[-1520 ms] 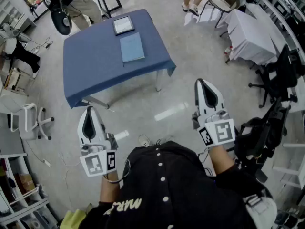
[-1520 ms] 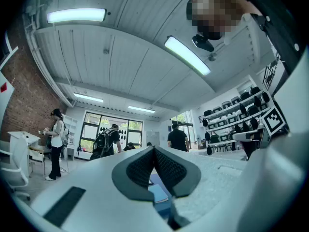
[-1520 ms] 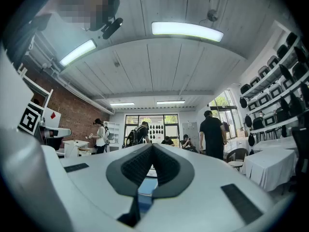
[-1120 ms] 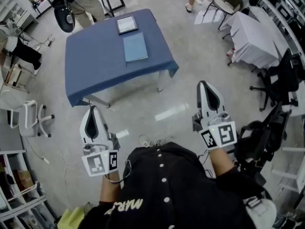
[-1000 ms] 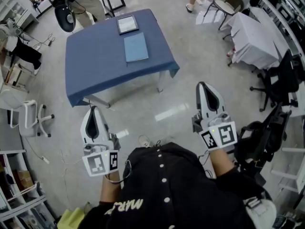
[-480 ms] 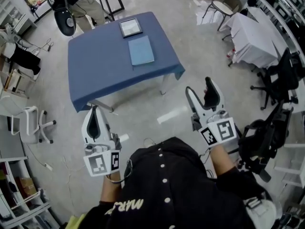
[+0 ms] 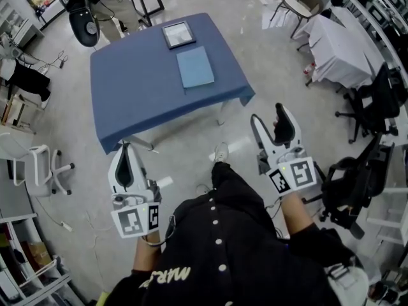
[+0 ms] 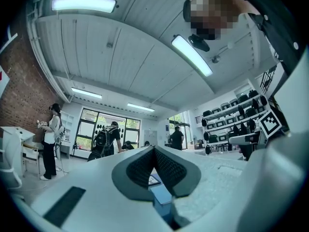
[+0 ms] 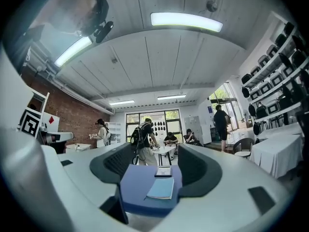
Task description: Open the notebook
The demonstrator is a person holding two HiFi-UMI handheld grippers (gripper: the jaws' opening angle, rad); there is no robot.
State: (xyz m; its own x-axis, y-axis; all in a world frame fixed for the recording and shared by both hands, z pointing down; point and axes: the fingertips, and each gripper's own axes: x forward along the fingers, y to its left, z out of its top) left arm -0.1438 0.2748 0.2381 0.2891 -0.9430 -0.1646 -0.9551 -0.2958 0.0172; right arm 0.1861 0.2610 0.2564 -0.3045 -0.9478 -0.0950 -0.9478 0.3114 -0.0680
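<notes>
Grippers come first, one in each of the person's hands, both held out roughly level and well short of the work. The left gripper (image 7: 123,148) has its jaws pressed together on nothing. The right gripper (image 7: 268,116) has its jaws spread wide and just easing inward, with only air between them. A shoe (image 7: 220,152) shows ahead of the body on bare floor.

Beyond that floor is the table (image 7: 137,94) under a blue cloth. The notebook (image 7: 195,67), pale blue and closed, lies flat on its far half towards the right-hand edge. Just past it, apart from it, lies a dark-framed flat panel (image 7: 178,34).

As I judge it, the step in hand is the approach, and nothing on the table has been touched. To do it well, the person should come right up to the near edge, so neither arm has to stretch. I cannot tell from here which side is the spine, so that wants checking before any grip. One gripper should then pin the book near its spine. The other, left open, should slip a jaw under the free edge of the cover alone and swing it over. The cover looks thin and the cloth loose, so a low, shallow pinch matters, or the cloth comes up too.

Counted: two grippers, one blue-clothed table, one notebook, one framed panel. Further off stand a white-draped table (image 7: 338,43) and several people, too small to number surely.
</notes>
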